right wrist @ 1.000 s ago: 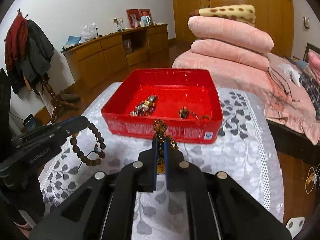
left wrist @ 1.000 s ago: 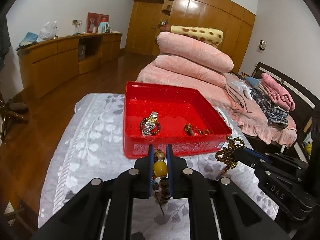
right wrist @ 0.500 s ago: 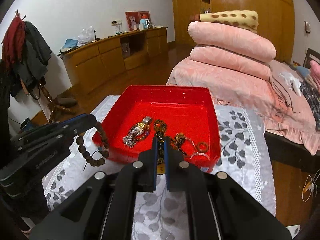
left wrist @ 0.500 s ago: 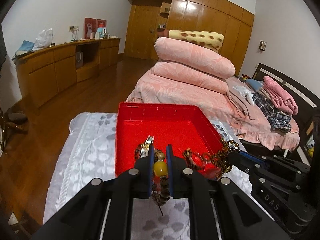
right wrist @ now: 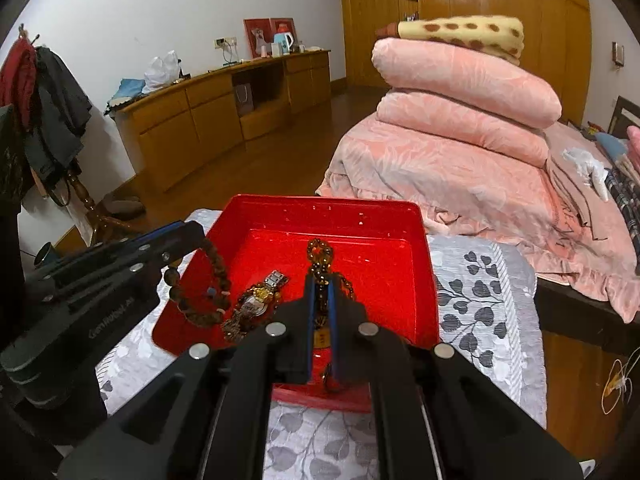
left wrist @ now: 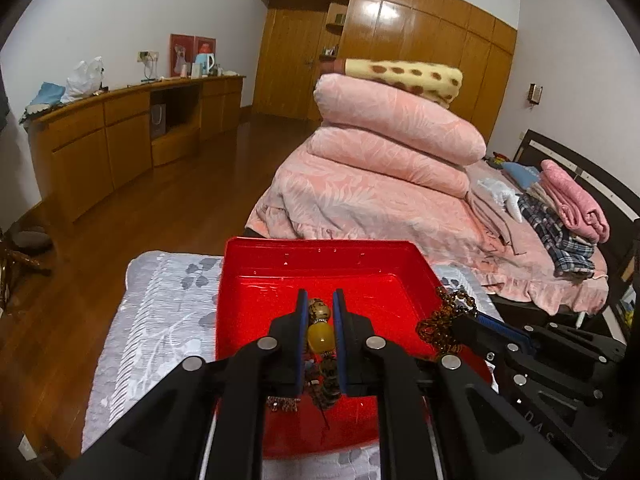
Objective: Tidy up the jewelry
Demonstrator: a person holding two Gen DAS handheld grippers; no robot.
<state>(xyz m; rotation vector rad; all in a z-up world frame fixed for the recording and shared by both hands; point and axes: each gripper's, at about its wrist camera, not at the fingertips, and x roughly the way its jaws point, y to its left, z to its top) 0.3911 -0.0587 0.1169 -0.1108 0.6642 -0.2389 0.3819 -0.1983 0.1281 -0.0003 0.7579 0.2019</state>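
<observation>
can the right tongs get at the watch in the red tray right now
Probably not yet: the right tongs are shut on an amber bead necklace. The watch lies uncovered in the red tray, just left of them.

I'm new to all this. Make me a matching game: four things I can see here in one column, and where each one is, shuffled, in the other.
Things:
1. wooden bead bracelet
2. amber bead chain
3. watch
4. spotted blanket

Places:
A. lying on the floor of the red tray
B. on top of the pink quilts
C. gripped by the left hand-held gripper
D. gripped by the right hand-held gripper

Pairs: 1-C, 2-D, 3-A, 4-B
</observation>
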